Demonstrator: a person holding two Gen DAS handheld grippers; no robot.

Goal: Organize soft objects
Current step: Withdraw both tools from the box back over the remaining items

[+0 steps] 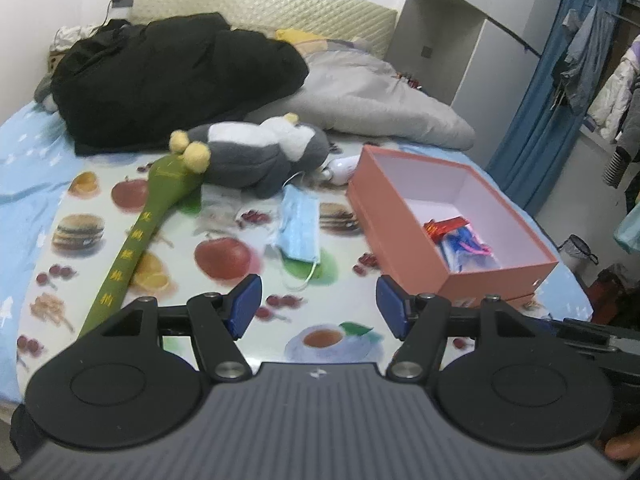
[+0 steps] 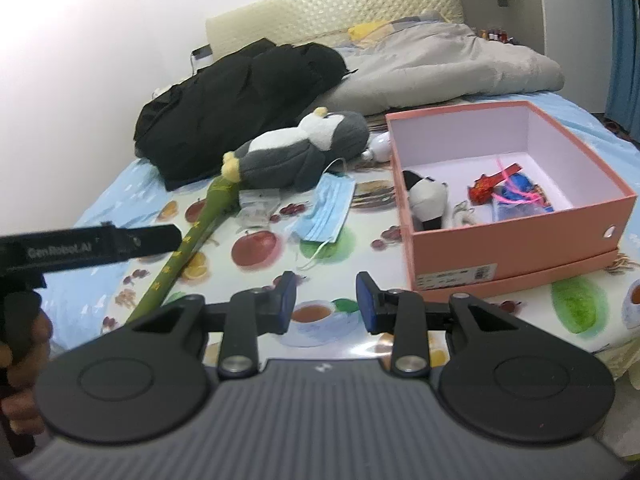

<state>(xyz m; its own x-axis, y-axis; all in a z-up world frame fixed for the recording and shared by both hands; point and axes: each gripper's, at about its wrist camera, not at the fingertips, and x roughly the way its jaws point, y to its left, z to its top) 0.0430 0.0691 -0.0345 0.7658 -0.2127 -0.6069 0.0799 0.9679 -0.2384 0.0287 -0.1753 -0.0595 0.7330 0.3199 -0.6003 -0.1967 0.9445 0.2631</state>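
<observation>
Now both fingers released: left gripper [image 1: 319, 306] and right gripper [image 2: 325, 302], nothing between

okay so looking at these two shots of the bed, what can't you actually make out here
- Pink box contents: in the left wrist view its near wall hides the bottom; the black and white plush shows only in the right wrist view.
- White object behind the grey penguin plush: mostly hidden by the plush and box in both views.
- Yellow characters on the green plush stick: too blurred to read.
- Label on the box front: too small.
</observation>
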